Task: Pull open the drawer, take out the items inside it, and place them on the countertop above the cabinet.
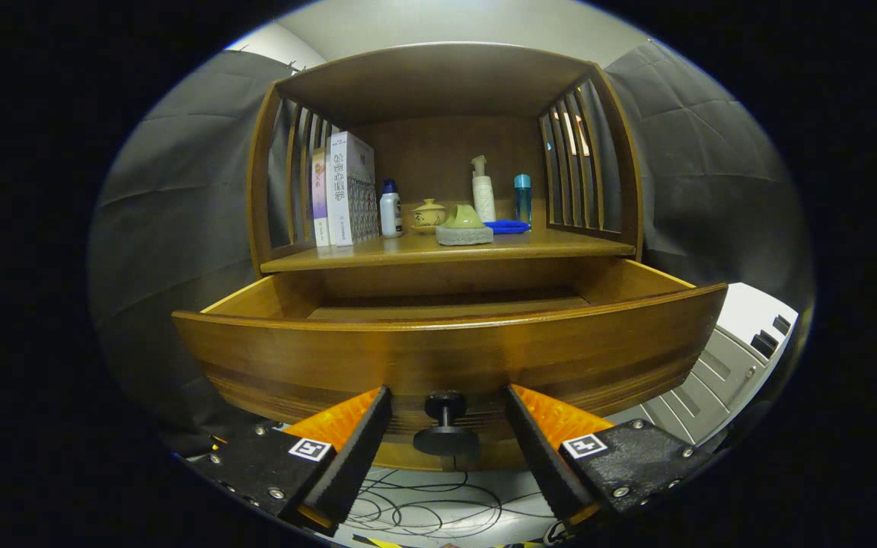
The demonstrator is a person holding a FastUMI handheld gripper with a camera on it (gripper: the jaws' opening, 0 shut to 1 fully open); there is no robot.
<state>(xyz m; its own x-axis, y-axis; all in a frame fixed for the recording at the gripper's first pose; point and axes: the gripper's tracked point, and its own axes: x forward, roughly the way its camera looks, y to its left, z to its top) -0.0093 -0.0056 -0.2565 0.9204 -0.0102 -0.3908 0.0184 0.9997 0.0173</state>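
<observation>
Drawer out toward spread claw

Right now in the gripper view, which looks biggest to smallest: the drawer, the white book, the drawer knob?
1. drawer, by far the widest.
2. white book.
3. drawer knob, between the open tool fingers without touching them.
The knob is nearest the camera, so it looks bigger than it really is.

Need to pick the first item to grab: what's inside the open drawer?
The drawer is pulled out, but its front panel hides most of the interior. Only bare wood at the back shows; no items visible. The gripper is open, with the knob between its fingers, untouched.
</observation>
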